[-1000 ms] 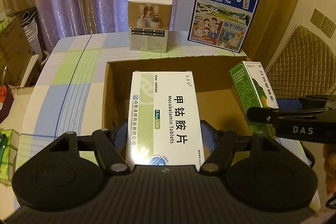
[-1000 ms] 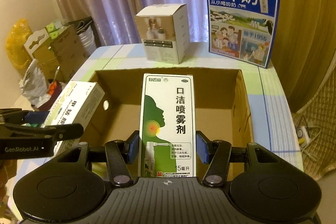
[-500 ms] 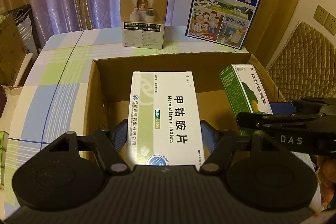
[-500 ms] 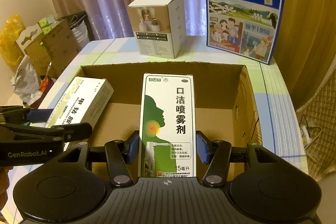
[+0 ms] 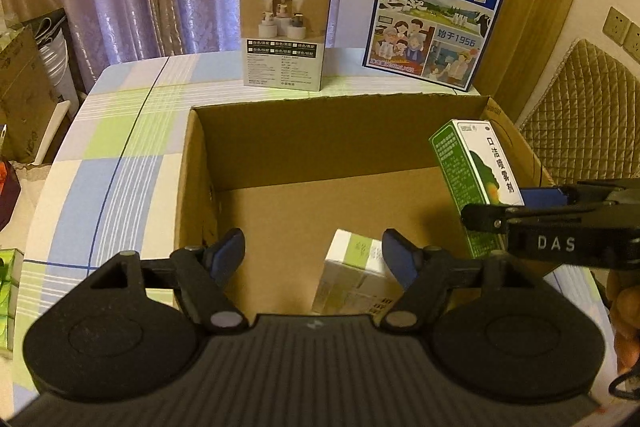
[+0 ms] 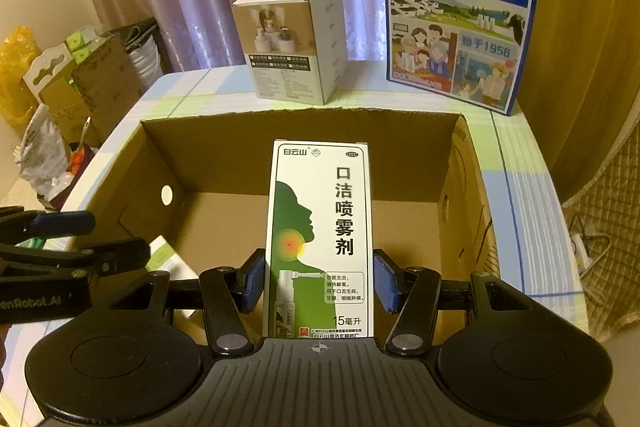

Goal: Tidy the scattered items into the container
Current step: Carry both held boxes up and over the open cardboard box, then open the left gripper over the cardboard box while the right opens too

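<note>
Left claw [image 5: 314, 259] gapes wide above the cardboard box [image 5: 192, 163]; Mecobalamin tablet box [image 5: 354, 279] lies inside by the near wall; right claw [image 6: 318, 283] clamps the throat spray box [image 6: 320, 239] over the carton.

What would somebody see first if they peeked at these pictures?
Probably the green-and-white spray box, clamped upright in the right gripper over the open cardboard box. Next, the big blue milk carton standing behind on the checked table, and a white tablet box inside the cardboard box.
</note>
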`<state>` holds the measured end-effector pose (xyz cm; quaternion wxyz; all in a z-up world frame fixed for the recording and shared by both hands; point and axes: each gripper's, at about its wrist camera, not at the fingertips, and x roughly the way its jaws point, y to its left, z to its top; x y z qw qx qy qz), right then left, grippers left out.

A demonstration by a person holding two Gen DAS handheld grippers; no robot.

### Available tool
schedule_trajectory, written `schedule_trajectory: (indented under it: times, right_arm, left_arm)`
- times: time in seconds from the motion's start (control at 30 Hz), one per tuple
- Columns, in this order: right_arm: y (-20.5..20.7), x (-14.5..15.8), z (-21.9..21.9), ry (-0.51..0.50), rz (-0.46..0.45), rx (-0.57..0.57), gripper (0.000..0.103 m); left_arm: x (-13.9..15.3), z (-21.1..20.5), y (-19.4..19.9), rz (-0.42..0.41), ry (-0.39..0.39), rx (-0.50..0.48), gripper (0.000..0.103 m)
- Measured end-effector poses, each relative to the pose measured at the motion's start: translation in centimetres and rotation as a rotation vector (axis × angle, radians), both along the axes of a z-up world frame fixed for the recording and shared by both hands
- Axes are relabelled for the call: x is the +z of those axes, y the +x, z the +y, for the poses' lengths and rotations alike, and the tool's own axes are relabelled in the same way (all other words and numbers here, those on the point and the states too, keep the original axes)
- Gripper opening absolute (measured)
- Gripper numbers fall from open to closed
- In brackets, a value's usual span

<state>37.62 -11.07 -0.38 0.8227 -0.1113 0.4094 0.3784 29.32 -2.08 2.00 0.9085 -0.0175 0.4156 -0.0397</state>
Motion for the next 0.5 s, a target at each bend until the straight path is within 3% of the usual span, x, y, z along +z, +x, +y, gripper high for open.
schedule_trajectory:
  times: [0.07,0.13,0.2,0.5]
  right_arm:
    - [0.1,-0.1,0.0,0.01,0.007,-0.003,0.053]
    - [0.3,0.0,0.0,0.017,0.014,-0.007,0.062]
    - [0.2,0.2,-0.2,0.027,0.004,-0.011,0.079]
    - [-0.6,1.3,-1.1,0.031,-0.009,-0.011,0.081]
  left_arm:
    - [-0.1,0.2,-0.1,0.006,0.001,0.005,0.074]
    - [-0.3,0.4,-0.3,0.009,-0.001,0.009,0.075]
    - [-0.4,0.6,-0.4,0.011,0.0,0.014,0.077]
    - [0.0,1.1,-1.4,0.007,0.002,0.027,0.082]
